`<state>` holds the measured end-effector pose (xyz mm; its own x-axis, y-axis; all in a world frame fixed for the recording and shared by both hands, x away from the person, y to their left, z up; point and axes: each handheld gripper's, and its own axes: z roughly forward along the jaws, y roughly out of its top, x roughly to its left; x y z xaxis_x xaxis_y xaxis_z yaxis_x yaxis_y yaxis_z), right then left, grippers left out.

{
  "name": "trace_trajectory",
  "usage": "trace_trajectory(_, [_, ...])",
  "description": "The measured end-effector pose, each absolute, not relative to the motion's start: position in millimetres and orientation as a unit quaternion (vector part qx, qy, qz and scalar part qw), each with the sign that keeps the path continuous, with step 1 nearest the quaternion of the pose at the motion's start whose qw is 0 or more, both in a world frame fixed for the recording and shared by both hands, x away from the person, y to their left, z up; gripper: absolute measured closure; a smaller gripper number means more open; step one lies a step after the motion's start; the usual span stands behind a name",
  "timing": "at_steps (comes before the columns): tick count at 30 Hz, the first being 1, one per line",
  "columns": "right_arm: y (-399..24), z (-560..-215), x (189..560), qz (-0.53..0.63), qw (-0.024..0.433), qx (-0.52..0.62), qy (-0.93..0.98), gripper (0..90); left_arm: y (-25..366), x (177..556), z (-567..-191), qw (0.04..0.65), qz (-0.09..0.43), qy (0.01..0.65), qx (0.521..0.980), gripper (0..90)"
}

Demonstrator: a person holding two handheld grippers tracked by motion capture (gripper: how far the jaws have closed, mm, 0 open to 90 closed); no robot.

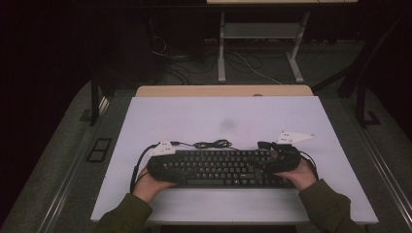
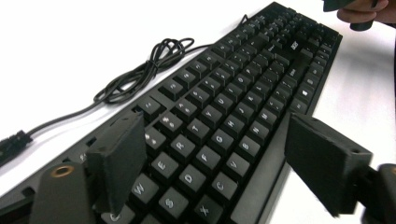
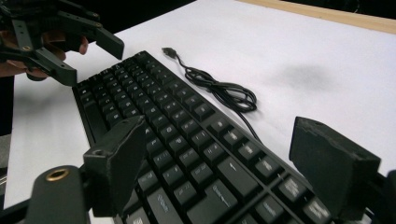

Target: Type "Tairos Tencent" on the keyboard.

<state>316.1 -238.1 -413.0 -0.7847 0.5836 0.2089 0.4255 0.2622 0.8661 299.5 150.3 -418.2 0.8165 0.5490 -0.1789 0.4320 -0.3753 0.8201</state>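
Open left claw (image 2: 212, 163) over keyboard (image 2: 224, 121) end, bare table (image 1: 291, 116) beyond

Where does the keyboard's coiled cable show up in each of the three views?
High view: the coiled cable lies on the table just beyond the keyboard's far edge, near its middle.
Left gripper view: upper left, left of the keys.
Right gripper view: upper middle, right of the keys, ending in a plug.
Shared landmark: the black keyboard itself.
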Motion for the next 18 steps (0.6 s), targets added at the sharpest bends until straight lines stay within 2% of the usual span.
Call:
trace_trajectory(4, [-245.8, -414.5, 310.1, 0.511, 0.081, 0.323, 0.792, 18.3, 156.9, 295.3, -419.1, 0.477, 0.061, 0.297, 0.825, 15.3])
trace_trajectory(18, [-273.7, -419.4, 293.2, 0.507, 0.094, 0.329, 0.791, 14.4, 172.8, 292.4, -421.8, 0.475, 0.076, 0.303, 0.823, 9.6])
